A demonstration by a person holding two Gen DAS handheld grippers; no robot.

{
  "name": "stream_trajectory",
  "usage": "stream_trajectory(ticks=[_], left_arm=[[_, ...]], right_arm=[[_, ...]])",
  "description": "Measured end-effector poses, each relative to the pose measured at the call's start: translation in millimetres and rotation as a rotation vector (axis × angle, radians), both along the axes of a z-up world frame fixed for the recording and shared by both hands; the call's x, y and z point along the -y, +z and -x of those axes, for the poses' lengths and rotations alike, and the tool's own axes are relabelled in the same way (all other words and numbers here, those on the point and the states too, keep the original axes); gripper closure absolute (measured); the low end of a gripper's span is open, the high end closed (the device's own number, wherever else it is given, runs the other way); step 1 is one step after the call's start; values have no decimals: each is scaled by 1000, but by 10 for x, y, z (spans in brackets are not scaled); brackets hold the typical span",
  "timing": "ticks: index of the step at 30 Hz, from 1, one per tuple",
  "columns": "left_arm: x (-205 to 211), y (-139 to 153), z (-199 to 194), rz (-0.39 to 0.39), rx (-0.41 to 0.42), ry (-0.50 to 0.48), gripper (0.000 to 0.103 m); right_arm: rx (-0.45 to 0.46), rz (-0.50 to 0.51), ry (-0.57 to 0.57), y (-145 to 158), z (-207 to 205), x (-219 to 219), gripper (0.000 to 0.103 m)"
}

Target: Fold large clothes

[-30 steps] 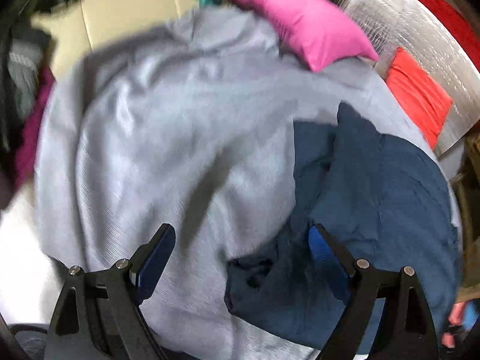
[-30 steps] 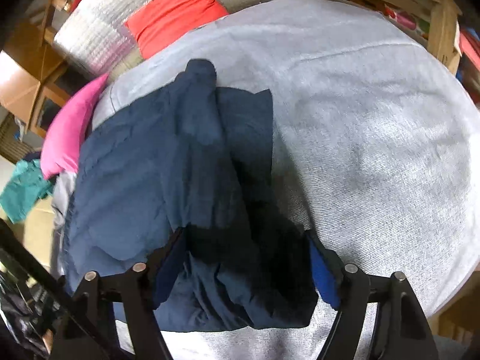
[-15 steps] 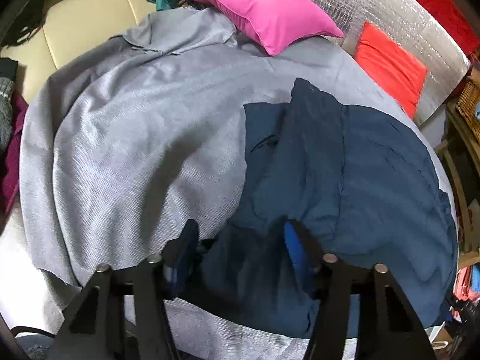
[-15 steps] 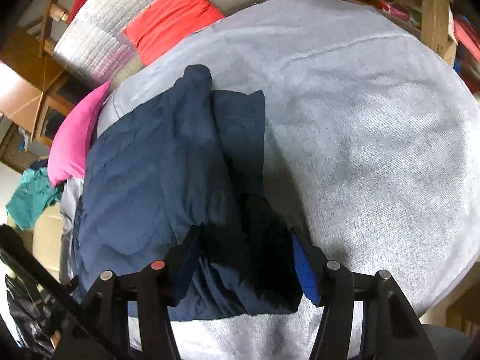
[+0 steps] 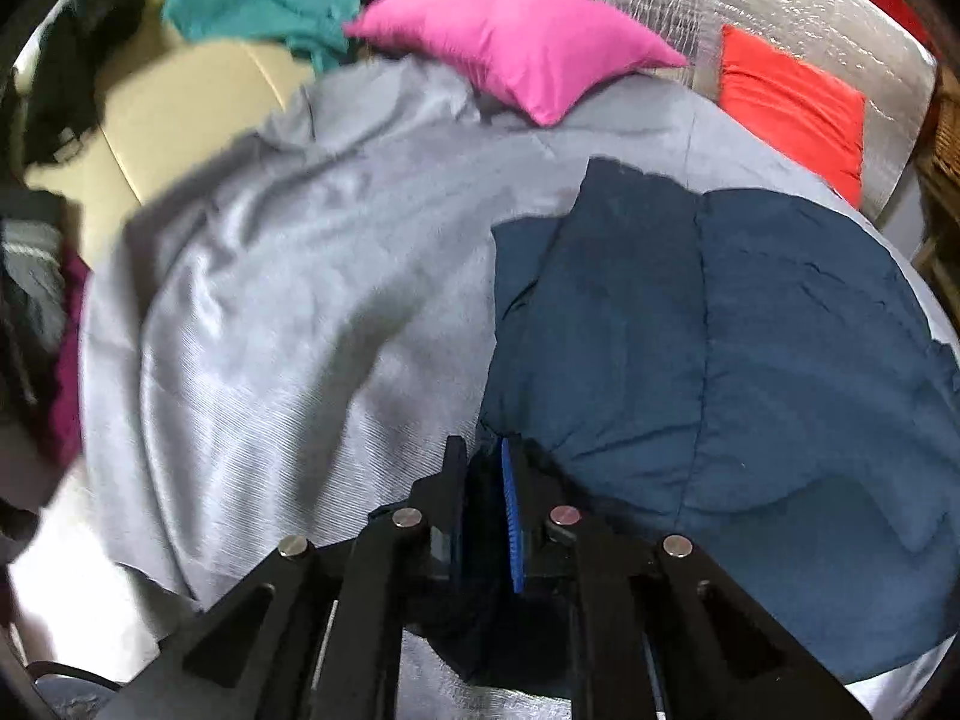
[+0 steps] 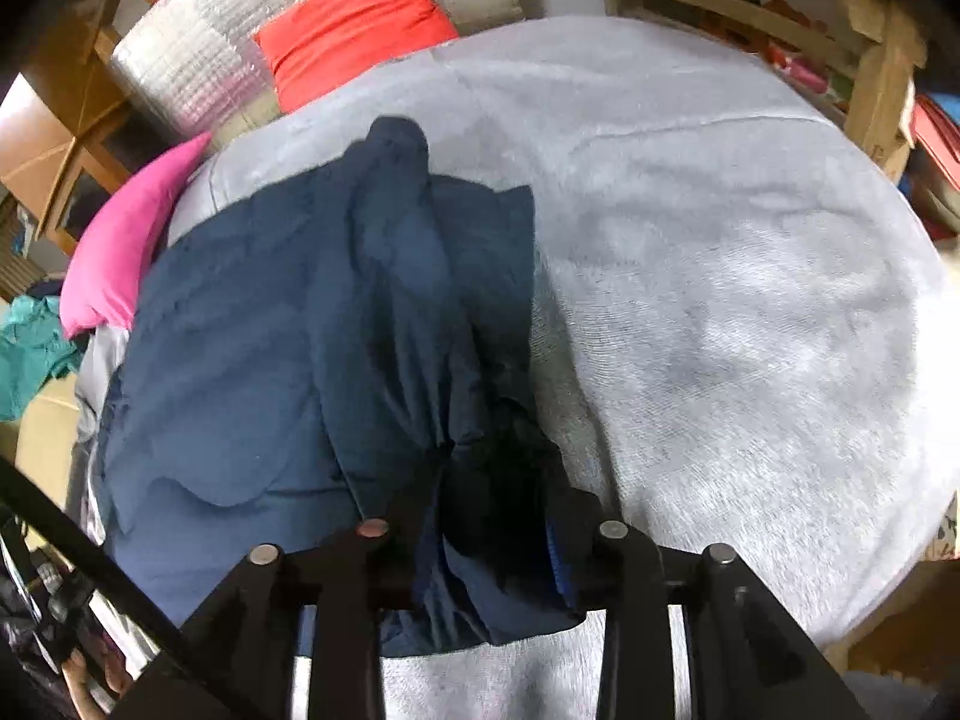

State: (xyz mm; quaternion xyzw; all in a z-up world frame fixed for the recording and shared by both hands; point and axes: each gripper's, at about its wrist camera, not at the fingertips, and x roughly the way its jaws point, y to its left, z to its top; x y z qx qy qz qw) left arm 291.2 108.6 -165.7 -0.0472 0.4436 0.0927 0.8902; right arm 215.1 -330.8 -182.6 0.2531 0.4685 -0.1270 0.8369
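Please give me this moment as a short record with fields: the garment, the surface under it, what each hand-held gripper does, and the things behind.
garment: dark blue garment, partly folded, lying flat
surface: grey blanket
left hand-held gripper: shut on the garment's near edge
right hand-held gripper: closed on a bunch of the same garment
behind: pink pillow, red cushion, teal cloth

The left tongs (image 5: pixel 485 480) are pinched nearly together, their black fingers almost parallel, a thin fold of the navy garment (image 5: pixel 750 348) clamped between the blue pads (image 5: pixel 512 516). The right tongs (image 6: pixel 492 516) are narrowed on a thicker bunch of the same garment, one blue pad (image 6: pixel 558 564) showing at the right finger. Both point forward and downward.
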Motion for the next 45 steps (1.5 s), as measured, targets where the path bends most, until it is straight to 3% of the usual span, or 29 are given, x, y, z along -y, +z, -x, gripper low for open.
stream_trajectory(ticks=[2,3,5,7,10,14,16,19,21,23,25,27,29,35,45], left_arm=[[60,72,84,-13,38,-20,82],[84,100,121,-15,49,-36,74],[157,193,278,-16,101,-65,43],[237,291,482,-1,157,-81,30],[435,431,818,-14,247,-134,29],[771,646,1364,-139,355,-242,28],[816,740,1647,-119,388,-252,28],[773,794,1942,-5,368,-269,28],[783,808,2045,14,326,-301,28],[837,914,2152,-47,303,-358,28],[844,1083,2305,-79,336,-352,28],[820,1251,2437,-64,352,-363,27],[771,1419,2511,-70,336,-346,18],[697,1653,2720,-97,332,-296,18],[556,1829,2852,-65,329,-246,18]], right_arm=[[28,-41,-39,25,95,60,29],[52,-62,-65,47,168,97,29],[88,-78,-97,115,300,115,29],[124,-76,-94,180,399,70,29],[198,1,-47,370,591,-165,28],[262,84,42,592,856,-525,25],[277,80,89,640,1002,-683,23],[312,92,143,800,1296,-965,21],[326,134,176,929,1477,-1100,19],[326,203,190,1078,1586,-1223,17],[327,236,200,1203,1693,-1300,16],[328,269,196,1315,1818,-1347,14],[324,307,177,1427,1903,-1354,11],[368,376,167,1814,2204,-1465,8],[388,418,224,1977,2369,-1712,8]])
